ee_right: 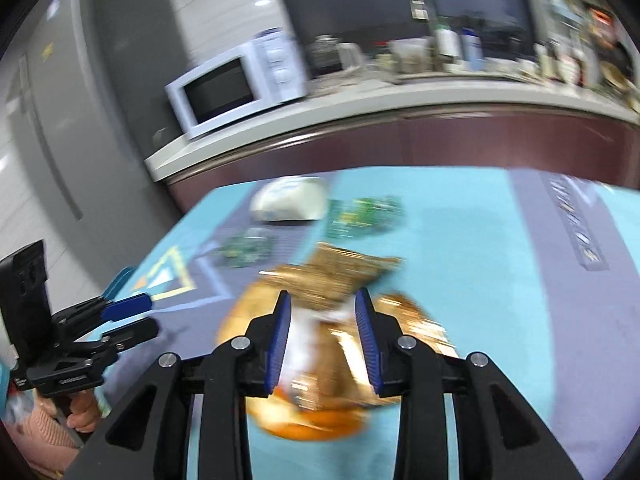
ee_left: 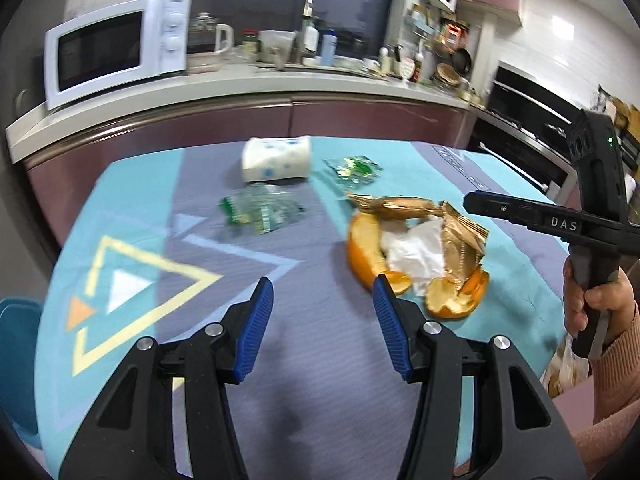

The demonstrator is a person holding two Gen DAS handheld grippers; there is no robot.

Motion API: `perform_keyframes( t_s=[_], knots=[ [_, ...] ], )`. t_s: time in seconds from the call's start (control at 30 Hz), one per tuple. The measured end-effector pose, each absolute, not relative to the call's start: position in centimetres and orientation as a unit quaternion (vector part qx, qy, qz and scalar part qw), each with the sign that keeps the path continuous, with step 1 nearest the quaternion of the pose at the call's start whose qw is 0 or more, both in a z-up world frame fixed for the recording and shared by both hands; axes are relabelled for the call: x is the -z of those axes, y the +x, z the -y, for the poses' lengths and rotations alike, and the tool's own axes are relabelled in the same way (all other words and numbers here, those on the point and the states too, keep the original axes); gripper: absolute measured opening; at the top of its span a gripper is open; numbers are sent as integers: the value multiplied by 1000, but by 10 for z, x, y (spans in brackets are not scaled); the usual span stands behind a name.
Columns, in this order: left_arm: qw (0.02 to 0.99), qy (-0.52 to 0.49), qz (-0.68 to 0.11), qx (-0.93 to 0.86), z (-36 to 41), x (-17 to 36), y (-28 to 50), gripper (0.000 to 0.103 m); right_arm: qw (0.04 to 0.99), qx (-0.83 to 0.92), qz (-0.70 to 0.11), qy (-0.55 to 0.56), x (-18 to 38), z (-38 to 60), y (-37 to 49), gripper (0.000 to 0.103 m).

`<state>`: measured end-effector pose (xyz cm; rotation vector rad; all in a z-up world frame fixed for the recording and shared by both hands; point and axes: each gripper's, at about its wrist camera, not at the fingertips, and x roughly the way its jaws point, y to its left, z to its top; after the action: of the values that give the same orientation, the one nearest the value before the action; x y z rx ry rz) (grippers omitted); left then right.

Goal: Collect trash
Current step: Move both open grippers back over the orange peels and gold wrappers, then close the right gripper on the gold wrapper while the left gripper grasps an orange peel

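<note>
A table under a teal and grey patterned tablecloth [ee_left: 132, 196] stands before a kitchen counter [ee_left: 240, 88] carrying a white microwave [ee_left: 116, 48] at eleven o'clock. On the cloth lie a tipped paper cup [ee_left: 277, 159] at twelve, two green wrappers [ee_left: 260, 210] [ee_left: 352, 169], and at two o'clock orange peel [ee_left: 362, 252] heaped with white tissue [ee_left: 414, 252] and a gold wrapper [ee_left: 460, 240]. The left gripper [ee_left: 322, 292] stands moderately open, empty, above bare cloth. The right gripper [ee_right: 322, 306] stands narrowly open over the blurred peel heap, gripping nothing.
</note>
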<state>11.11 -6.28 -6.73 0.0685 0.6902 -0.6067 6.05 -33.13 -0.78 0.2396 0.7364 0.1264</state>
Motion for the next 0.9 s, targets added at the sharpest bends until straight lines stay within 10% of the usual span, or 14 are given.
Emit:
perform_keyframes(
  t_s=[0.37, 0.9],
  knots=[
    [875, 45, -370, 309, 103, 75, 138, 50, 903, -43, -381, 191, 38, 381, 46, 52],
    [850, 26, -424, 312, 116, 97, 166, 35, 887, -88, -394, 224, 50, 376, 47, 40]
  ],
)
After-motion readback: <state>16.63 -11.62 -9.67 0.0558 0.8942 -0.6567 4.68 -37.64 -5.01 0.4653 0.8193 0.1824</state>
